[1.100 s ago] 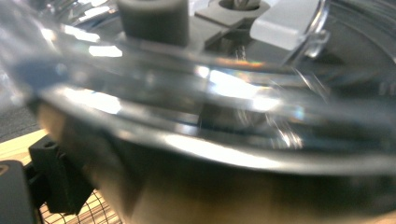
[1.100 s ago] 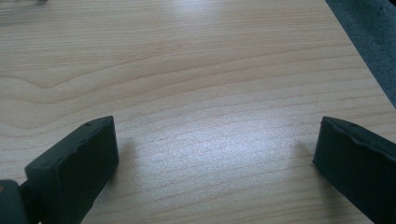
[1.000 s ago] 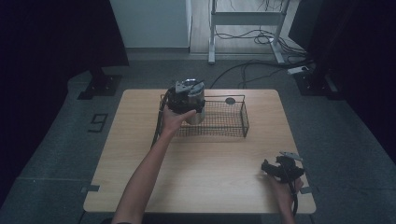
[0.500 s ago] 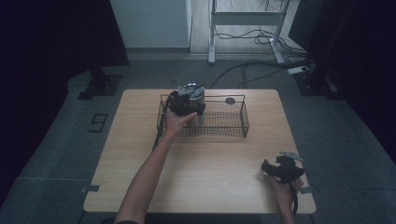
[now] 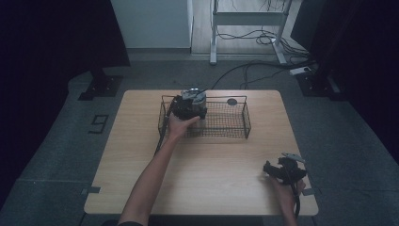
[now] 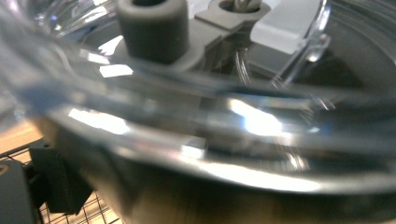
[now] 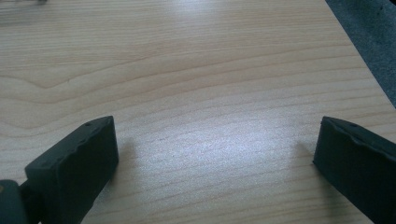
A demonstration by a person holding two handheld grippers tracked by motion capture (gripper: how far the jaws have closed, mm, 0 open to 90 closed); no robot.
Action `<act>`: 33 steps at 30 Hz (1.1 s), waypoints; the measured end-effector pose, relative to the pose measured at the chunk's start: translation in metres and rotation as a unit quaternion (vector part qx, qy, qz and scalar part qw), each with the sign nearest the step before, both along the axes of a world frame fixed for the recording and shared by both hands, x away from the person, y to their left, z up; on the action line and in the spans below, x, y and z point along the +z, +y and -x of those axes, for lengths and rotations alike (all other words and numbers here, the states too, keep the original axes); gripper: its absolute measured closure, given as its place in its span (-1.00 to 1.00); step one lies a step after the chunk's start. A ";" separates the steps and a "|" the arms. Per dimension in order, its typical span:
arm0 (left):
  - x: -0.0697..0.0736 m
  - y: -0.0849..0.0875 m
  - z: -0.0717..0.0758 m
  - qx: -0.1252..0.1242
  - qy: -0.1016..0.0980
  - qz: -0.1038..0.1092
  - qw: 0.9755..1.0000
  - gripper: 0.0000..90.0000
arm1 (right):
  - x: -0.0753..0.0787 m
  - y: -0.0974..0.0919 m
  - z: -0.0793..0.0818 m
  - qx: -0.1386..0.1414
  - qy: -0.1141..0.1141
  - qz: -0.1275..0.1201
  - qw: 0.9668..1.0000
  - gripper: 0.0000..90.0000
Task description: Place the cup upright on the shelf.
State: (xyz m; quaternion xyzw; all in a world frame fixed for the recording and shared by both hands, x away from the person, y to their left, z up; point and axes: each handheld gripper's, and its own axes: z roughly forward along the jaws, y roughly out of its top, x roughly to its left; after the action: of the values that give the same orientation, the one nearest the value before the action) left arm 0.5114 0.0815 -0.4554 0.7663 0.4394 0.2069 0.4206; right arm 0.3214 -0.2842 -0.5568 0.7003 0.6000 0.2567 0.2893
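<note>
Left claw (image 5: 187,109) has come down with its load over the last second: earlier the jar sat above the basket rim, now it is low, inside the left end of the wire basket (image 5: 235,126). Jar (image 5: 195,101) reads as a clear container with a grey lid or fitting on top. Judgement: this is the placing step, near its end; release comes next once the jar rests on the mesh. Cannot tell whether the base touches the basket floor yet.

Left claw closed on the jar, jaws held wide by its body. In the left gripper view the jar (image 6: 224,116) presses right up against the camera, clear wall and grey post directly ahead, basket wire below left.

Right claw (image 5: 283,170) unmoved, resting at the near right corner of the desk (image 5: 221,188), jaws wide, nothing between them, well apart from the basket.
</note>
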 end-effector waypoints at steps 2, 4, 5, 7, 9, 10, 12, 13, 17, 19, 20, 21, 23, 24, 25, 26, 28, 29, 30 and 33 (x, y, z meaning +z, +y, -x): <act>-0.003 -0.001 -0.001 0.000 0.003 -0.002 1.000 -0.91 | 0.000 0.000 0.000 0.000 0.000 0.000 1.000 -1.00; -0.004 -0.001 -0.001 0.000 0.004 -0.003 1.000 -0.91 | 0.000 0.000 0.000 0.000 0.000 0.000 1.000 -1.00; -0.006 -0.002 -0.001 0.002 0.005 -0.006 1.000 -0.91 | 0.000 0.000 0.000 0.000 0.000 0.000 1.000 -1.00; -0.007 -0.003 -0.001 0.002 0.005 -0.008 1.000 -0.91 | 0.000 0.000 0.000 0.000 0.000 0.000 1.000 -1.00; -0.010 -0.004 -0.001 0.002 0.006 -0.012 1.000 -0.91 | 0.000 0.000 0.000 0.000 0.000 0.000 1.000 -1.00; -0.013 -0.005 -0.001 0.001 0.009 -0.016 1.000 -0.91 | 0.000 0.000 0.000 0.000 0.000 0.000 1.000 -1.00; -0.016 -0.007 -0.001 -0.001 0.009 -0.024 1.000 -0.91 | 0.000 0.000 0.000 0.000 0.000 0.000 1.000 -1.00; -0.017 -0.008 0.000 -0.001 0.006 -0.026 1.000 -0.91 | 0.000 0.000 0.000 0.000 0.000 0.000 1.000 -1.00; -0.018 -0.009 0.003 -0.004 -0.001 -0.031 1.000 -0.91 | 0.000 0.000 0.000 0.000 0.000 0.000 1.000 -1.00; -0.019 -0.008 0.004 -0.003 -0.001 -0.026 1.000 -0.91 | 0.000 0.000 0.000 0.000 0.000 0.000 1.000 -1.00; -0.019 -0.008 0.004 -0.003 -0.001 -0.026 1.000 -0.91 | 0.000 0.000 0.000 0.000 0.000 0.000 1.000 -1.00; -0.020 -0.005 0.003 -0.001 0.002 -0.017 1.000 -0.92 | 0.000 0.000 0.000 0.000 0.000 0.000 1.000 -1.00; -0.021 -0.003 0.003 -0.002 0.004 -0.013 1.000 -0.92 | 0.000 0.000 0.000 0.000 0.000 0.000 1.000 -1.00; -0.022 -0.001 0.003 -0.002 0.005 -0.008 1.000 -0.92 | 0.000 0.000 0.000 0.000 0.000 0.000 1.000 -1.00; -0.022 0.001 0.003 -0.003 0.008 -0.004 1.000 -0.92 | 0.000 0.000 0.000 0.000 0.000 0.000 1.000 -1.00; -0.023 0.003 0.003 -0.004 0.009 0.001 1.000 -0.92 | 0.000 0.000 0.000 0.000 0.000 0.000 1.000 -1.00; -0.023 0.004 0.003 -0.002 0.012 0.004 1.000 -0.94 | 0.000 0.000 0.000 0.000 0.000 0.000 1.000 -1.00; -0.024 0.003 0.003 -0.003 0.015 -0.002 1.000 -0.95 | 0.000 0.000 0.000 0.000 0.000 0.000 1.000 -1.00; -0.025 0.003 0.004 -0.003 0.016 -0.009 1.000 -0.95 | 0.000 0.000 0.000 0.000 0.000 0.000 1.000 -1.00; -0.026 0.003 0.005 -0.003 0.014 -0.013 1.000 -0.95 | 0.000 0.000 0.000 0.000 0.000 0.000 1.000 -1.00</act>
State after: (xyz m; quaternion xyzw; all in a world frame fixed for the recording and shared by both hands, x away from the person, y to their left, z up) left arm 0.5063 0.0842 -0.4818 0.7760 0.4402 0.2003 0.4049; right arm 0.3214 -0.2842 -0.5568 0.7002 0.6001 0.2567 0.2893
